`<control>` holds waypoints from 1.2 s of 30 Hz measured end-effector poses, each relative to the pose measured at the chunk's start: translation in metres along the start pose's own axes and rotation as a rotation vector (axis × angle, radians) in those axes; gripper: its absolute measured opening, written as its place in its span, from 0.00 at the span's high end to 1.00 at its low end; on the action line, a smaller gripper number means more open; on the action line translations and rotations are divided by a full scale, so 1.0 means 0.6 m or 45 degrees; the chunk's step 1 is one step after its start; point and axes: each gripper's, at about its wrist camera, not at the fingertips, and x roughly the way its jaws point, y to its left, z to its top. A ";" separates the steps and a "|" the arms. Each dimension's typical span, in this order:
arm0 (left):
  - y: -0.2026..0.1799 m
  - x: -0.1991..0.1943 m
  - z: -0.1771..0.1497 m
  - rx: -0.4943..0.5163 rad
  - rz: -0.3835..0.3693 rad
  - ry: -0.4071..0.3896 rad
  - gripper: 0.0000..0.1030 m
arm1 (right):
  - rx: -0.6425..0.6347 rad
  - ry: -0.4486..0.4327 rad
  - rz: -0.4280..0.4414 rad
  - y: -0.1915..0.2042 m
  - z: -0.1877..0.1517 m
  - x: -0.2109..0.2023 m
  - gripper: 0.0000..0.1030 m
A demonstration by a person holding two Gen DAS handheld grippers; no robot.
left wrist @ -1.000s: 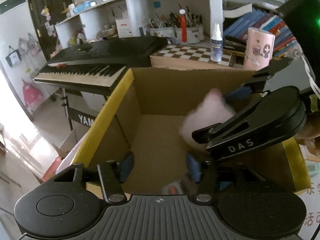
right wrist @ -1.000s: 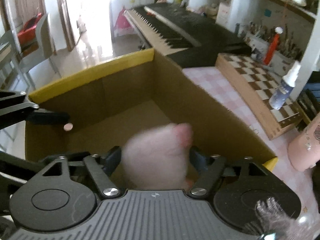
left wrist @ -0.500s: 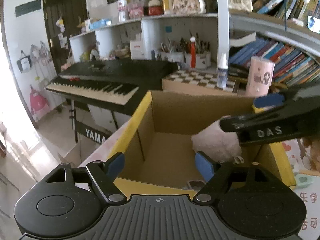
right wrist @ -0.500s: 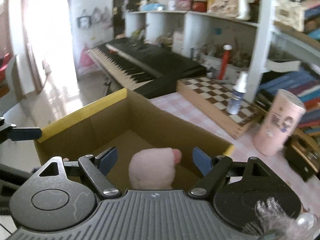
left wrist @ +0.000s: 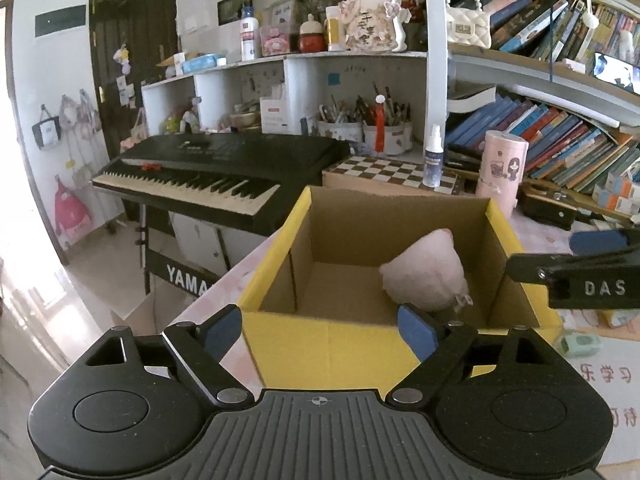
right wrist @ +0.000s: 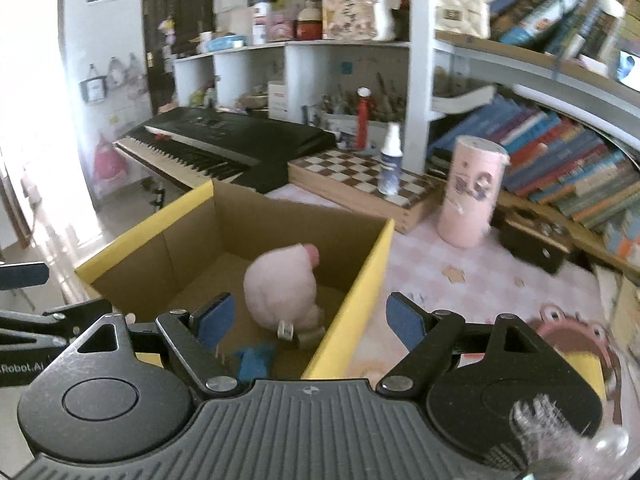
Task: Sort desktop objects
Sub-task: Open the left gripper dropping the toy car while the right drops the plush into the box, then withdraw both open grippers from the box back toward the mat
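A yellow-sided cardboard box [left wrist: 276, 264] stands open on the desk. A pink plush toy [left wrist: 426, 276] lies inside, against the right wall, touched by neither gripper. My left gripper [left wrist: 320, 330] hovers in front of the box's near wall; its jaws are opening with nothing between them. In the right wrist view the same plush toy [right wrist: 282, 284] lies in the box [right wrist: 360, 272] beside a small blue object [right wrist: 254, 360]. My right gripper [right wrist: 311, 319] is open and empty above the box's near right wall. One of its fingers [left wrist: 576, 268] shows at the right of the left wrist view.
A black keyboard [left wrist: 208, 176] stands left of and behind the box. Behind it are a chessboard [left wrist: 384, 168], a spray bottle [left wrist: 433, 160], a pink cylinder [left wrist: 502, 172] and shelves of books [left wrist: 560, 148]. A pink round object [right wrist: 568, 332] lies on the checked desk, right of the box.
Both grippers have drawn back and up out of the box, leaving the pink plush toy inside. The left jaws have spread wider. The right gripper has rolled and swung right.
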 end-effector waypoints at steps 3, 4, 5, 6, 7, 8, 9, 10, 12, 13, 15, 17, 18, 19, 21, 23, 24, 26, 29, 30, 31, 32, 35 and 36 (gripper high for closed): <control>0.009 -0.014 -0.014 -0.013 -0.009 0.004 0.15 | 0.014 0.001 -0.039 0.013 -0.027 -0.026 0.21; 0.012 -0.019 -0.018 -0.015 -0.013 0.005 0.15 | 0.015 0.005 -0.050 0.018 -0.035 -0.033 0.21; 0.015 -0.025 -0.023 -0.015 -0.017 0.006 0.15 | 0.016 0.011 -0.061 0.023 -0.043 -0.040 0.21; 0.017 -0.032 -0.030 -0.015 -0.021 0.006 0.15 | 0.019 0.017 -0.068 0.029 -0.051 -0.047 0.21; 0.019 -0.038 -0.035 -0.012 -0.026 0.008 0.15 | 0.022 0.022 -0.071 0.034 -0.059 -0.055 0.21; 0.020 -0.044 -0.040 -0.008 -0.030 0.010 0.15 | 0.024 0.026 -0.074 0.039 -0.067 -0.063 0.21; 0.022 -0.050 -0.047 -0.004 -0.033 0.012 0.15 | 0.025 0.029 -0.079 0.044 -0.075 -0.071 0.21; 0.023 -0.057 -0.053 0.002 -0.039 0.014 0.15 | 0.026 0.030 -0.084 0.049 -0.082 -0.079 0.21; 0.026 -0.068 -0.063 0.013 -0.048 0.018 0.15 | 0.036 0.036 -0.090 0.058 -0.097 -0.093 0.21; 0.027 -0.074 -0.067 0.018 -0.051 0.020 0.15 | 0.042 0.039 -0.093 0.063 -0.104 -0.100 0.21; 0.030 -0.084 -0.078 0.024 -0.056 0.026 0.15 | 0.047 0.049 -0.098 0.074 -0.116 -0.111 0.21; 0.034 -0.092 -0.086 0.028 -0.062 0.033 0.15 | 0.044 0.059 -0.108 0.085 -0.128 -0.121 0.21; 0.036 -0.096 -0.091 0.030 -0.064 0.037 0.15 | 0.042 0.064 -0.115 0.090 -0.133 -0.124 0.21; 0.037 -0.099 -0.094 0.032 -0.066 0.041 0.15 | 0.041 0.069 -0.120 0.095 -0.139 -0.128 0.21; 0.039 -0.105 -0.101 0.035 -0.069 0.050 0.14 | 0.042 0.076 -0.126 0.104 -0.150 -0.135 0.21; 0.041 -0.111 -0.109 0.040 -0.076 0.060 0.13 | 0.041 0.081 -0.129 0.114 -0.160 -0.142 0.21; 0.041 -0.114 -0.111 0.043 -0.078 0.064 0.11 | 0.040 0.083 -0.131 0.119 -0.165 -0.146 0.21; 0.042 -0.118 -0.115 0.050 -0.083 0.065 0.10 | 0.047 0.088 -0.135 0.125 -0.174 -0.151 0.21; 0.041 -0.125 -0.122 0.069 -0.098 0.065 0.10 | 0.059 0.096 -0.141 0.133 -0.184 -0.157 0.21; 0.040 -0.126 -0.124 0.077 -0.103 0.066 0.10 | 0.061 0.099 -0.145 0.135 -0.187 -0.159 0.21; 0.039 -0.127 -0.126 0.085 -0.109 0.069 0.10 | 0.064 0.101 -0.150 0.137 -0.191 -0.162 0.21; 0.037 -0.127 -0.127 0.092 -0.114 0.073 0.10 | 0.066 0.103 -0.154 0.138 -0.193 -0.163 0.21; 0.030 -0.128 -0.132 0.113 -0.139 0.087 0.10 | 0.083 0.115 -0.169 0.141 -0.203 -0.170 0.21; 0.029 -0.128 -0.134 0.120 -0.148 0.091 0.10 | 0.089 0.120 -0.175 0.141 -0.206 -0.172 0.21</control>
